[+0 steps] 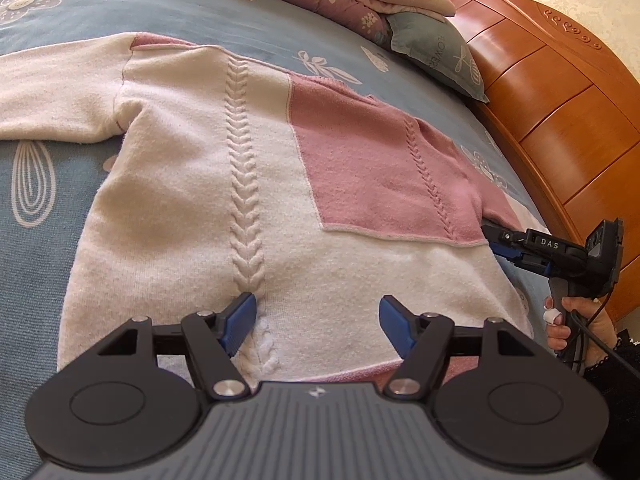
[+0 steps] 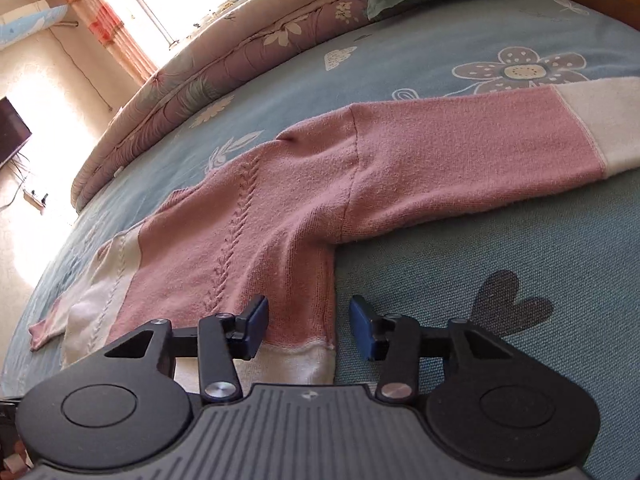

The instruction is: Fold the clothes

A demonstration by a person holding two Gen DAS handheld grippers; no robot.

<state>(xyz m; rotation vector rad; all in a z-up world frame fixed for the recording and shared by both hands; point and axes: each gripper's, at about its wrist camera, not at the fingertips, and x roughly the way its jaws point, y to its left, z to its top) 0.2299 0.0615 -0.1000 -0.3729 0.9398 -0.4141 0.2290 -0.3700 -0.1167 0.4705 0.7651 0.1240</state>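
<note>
A cream and pink cable-knit sweater (image 1: 248,184) lies flat on the bed, sleeves spread out. My left gripper (image 1: 318,320) stands open over its cream hem, one blue pad beside the cable braid and the other further right, neither pressing the cloth. My right gripper (image 2: 308,324) is also open at the sweater's (image 2: 248,216) side edge below the pink sleeve (image 2: 460,152). The edge of the knit lies between its pads, which do not squeeze it. In the left wrist view the right gripper (image 1: 490,236) sits at the sweater's right side, held by a hand (image 1: 560,320).
The blue flowered bedsheet (image 1: 48,208) surrounds the sweater. A rolled quilt (image 2: 208,60) and a grey-green pillow (image 1: 436,52) lie at the far side. An orange wooden headboard (image 1: 560,112) rises close to the right gripper. A window with curtains (image 2: 120,28) is beyond the bed.
</note>
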